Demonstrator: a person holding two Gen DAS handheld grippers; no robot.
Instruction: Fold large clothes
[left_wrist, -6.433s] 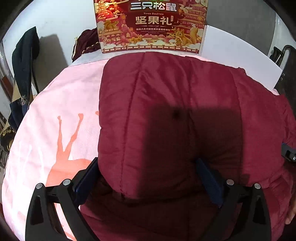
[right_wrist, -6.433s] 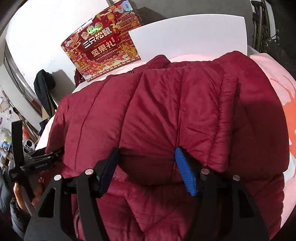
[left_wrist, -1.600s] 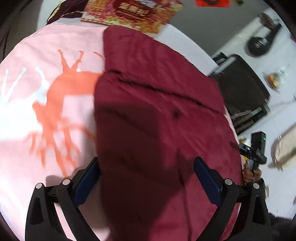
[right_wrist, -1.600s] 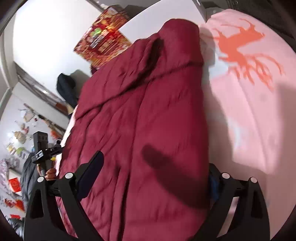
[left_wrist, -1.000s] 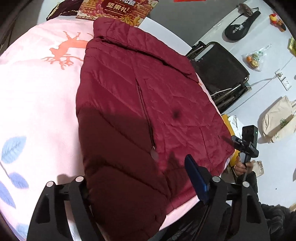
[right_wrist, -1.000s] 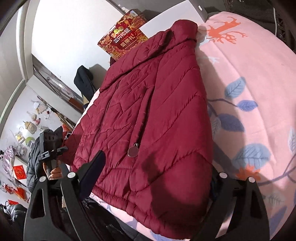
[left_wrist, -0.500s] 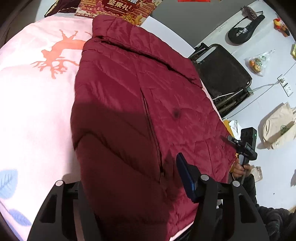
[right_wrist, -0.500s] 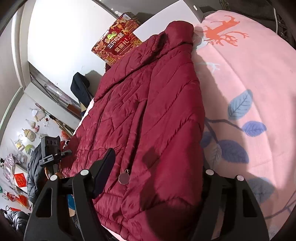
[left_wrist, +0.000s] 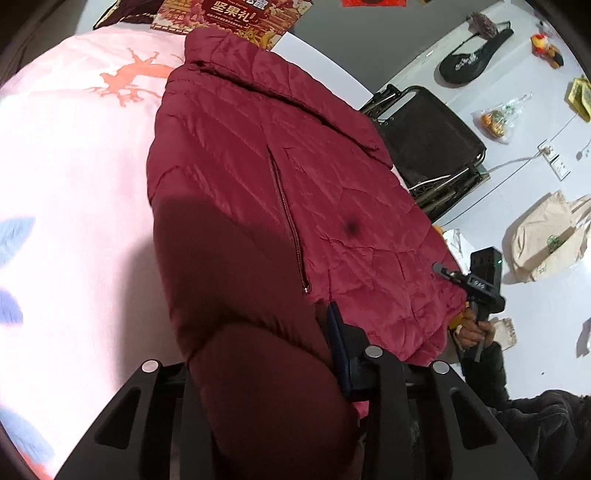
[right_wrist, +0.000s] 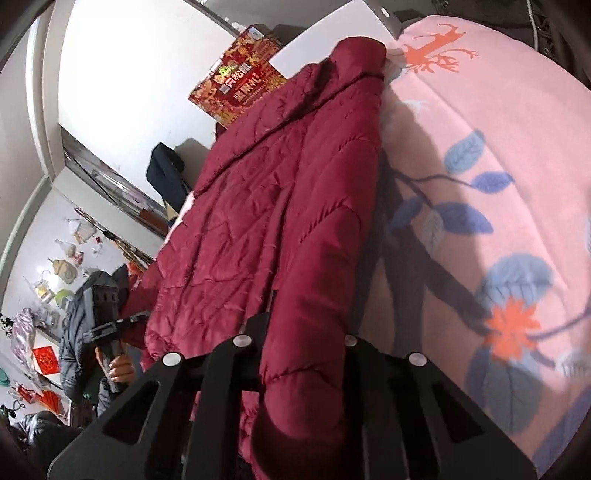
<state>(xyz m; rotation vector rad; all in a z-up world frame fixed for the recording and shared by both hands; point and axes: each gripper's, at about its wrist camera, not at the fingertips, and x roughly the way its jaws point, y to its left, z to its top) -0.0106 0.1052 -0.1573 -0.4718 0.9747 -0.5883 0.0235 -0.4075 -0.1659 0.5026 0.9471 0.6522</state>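
1. Jacket (left_wrist: 314, 192): half a second ago both grippers' jaws stood wide at its hem; they have just been closing, and now left gripper (left_wrist: 258, 332) and right gripper (right_wrist: 306, 328) each pinch it.
2. It lies on the pink blanket (right_wrist: 480, 122), long axis running away, collar far, apparently zipper-side up.

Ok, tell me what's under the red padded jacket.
The red padded jacket lies on a pink blanket printed with an orange deer and blue leaves. The blanket shows along one side of the jacket; whatever lies directly beneath the jacket is covered.
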